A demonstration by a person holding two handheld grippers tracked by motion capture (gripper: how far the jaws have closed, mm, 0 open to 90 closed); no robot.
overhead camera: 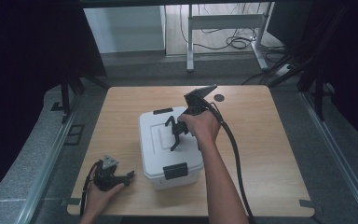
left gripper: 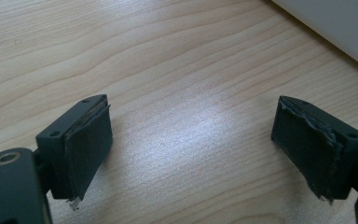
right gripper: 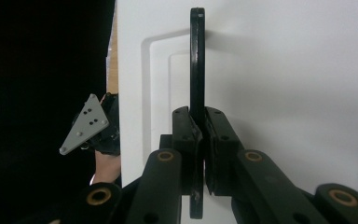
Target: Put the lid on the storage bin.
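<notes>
A white lidded box (overhead camera: 161,151) stands in the middle of the wooden table (overhead camera: 261,154), with a black latch (overhead camera: 175,171) on its near side and another (overhead camera: 162,111) on its far side. My right gripper (overhead camera: 179,133) is over the lid, shut on the lid's thin black handle (right gripper: 196,60), which stands upright between the pads (right gripper: 184,126). The lid (right gripper: 284,70) lies behind it. My left gripper (overhead camera: 128,176) rests low at the table's near left corner, open, with bare wood (left gripper: 191,135) between its pads. The box's white wall (left gripper: 340,28) is just beyond it.
A small black disc (overhead camera: 219,98) lies on the table behind the box. Past the far edge stand a metal frame (overhead camera: 223,23) and floor cables (overhead camera: 237,43). The right gripper's cable (overhead camera: 235,158) trails along the table's right half. Dark curtains flank both sides.
</notes>
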